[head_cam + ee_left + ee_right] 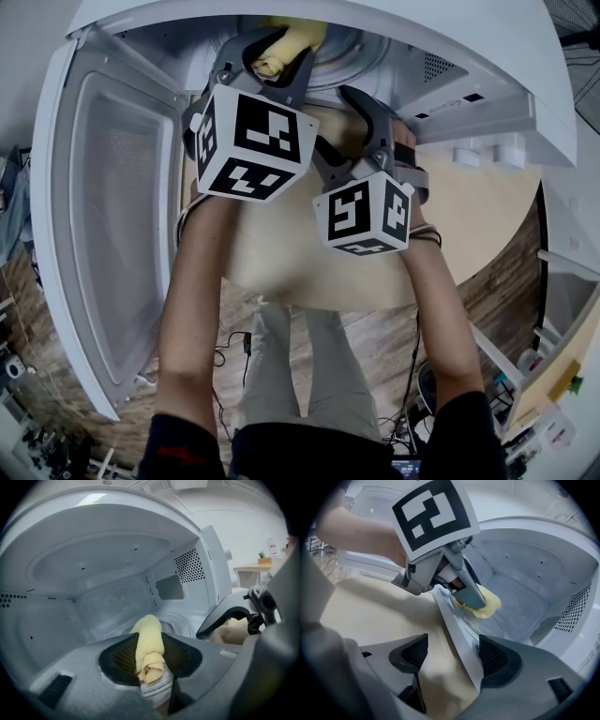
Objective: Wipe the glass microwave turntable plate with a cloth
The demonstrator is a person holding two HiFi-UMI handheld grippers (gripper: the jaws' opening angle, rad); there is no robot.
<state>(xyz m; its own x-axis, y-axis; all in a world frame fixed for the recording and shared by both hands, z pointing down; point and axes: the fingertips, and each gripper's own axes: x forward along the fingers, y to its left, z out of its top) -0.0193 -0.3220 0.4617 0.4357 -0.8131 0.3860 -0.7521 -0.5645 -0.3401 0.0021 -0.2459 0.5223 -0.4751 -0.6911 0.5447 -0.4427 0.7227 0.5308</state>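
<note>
Your left gripper (pixel 150 660) is clamped on the cloth and reaches into the open microwave (pixel 487 66), whose door (pixel 103 234) is swung wide to the left. Your right gripper (pixel 454 656) hangs over the tan table (pixel 370 606) with its jaws apart and nothing gripped; the oven's front sill runs between them.

Inside on the cavity floor lies the glass turntable plate (pixel 501 616). It is clear and hard to read, so its rim shows only as a faint arc, and I cannot say for sure that the cloth presses on it.

Treat that plate as heavy, stiff, slick and breakable. It probably sits loose on its hub, so it may spin or rock under a hard stroke. If you steady it, take the near rim, gently.

The yellow cloth (pixel 149 639) is soft and rolled, with a good length poking past the jaws. Wipe with that free end, not with the jaw tips.
</note>
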